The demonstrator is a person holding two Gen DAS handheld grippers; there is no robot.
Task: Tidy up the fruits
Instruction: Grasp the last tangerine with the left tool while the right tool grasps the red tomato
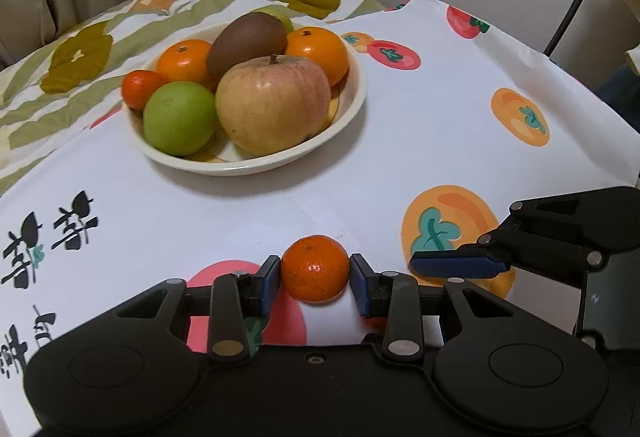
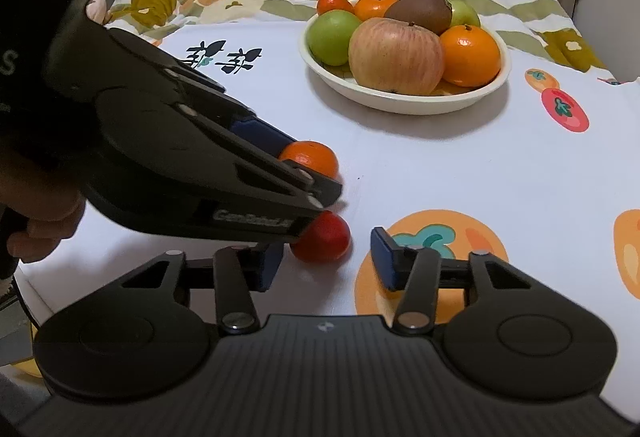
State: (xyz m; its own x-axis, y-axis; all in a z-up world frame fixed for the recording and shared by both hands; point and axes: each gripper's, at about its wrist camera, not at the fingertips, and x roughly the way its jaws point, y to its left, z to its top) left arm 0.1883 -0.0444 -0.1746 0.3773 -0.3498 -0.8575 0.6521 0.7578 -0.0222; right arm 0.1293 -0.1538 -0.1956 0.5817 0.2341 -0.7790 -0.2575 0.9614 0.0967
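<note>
In the left wrist view, the left gripper (image 1: 315,287) has a small mandarin (image 1: 315,269) between its two blue pads. The jaws are narrow, and both pads seem to touch the sides of the fruit, which rests on the tablecloth (image 1: 420,141). Further away stands the cream bowl (image 1: 356,105), already full: a big apple (image 1: 274,105), a green fruit (image 1: 180,119), several oranges and a brown fruit on top. At the right edge, one finger of the right gripper (image 1: 460,264) comes in, near the mandarin.

In the right wrist view, the right gripper (image 2: 326,259) is around a red round fruit (image 2: 322,237). Its jaws are half open. The left pad is close to the fruit, but the left gripper's body hides the contact; the right pad (image 2: 384,257) stands clearly apart, so nothing is held yet. The mandarin (image 2: 310,157) shows just behind the left gripper's fingers.

I think the risks are these. The two tools overlap, so lifting one may knock the other and push a fruit away. The red fruit is off-centre, so closing may roll it aside. The bowl is crowded, so an added fruit may slide off the pile.
</note>
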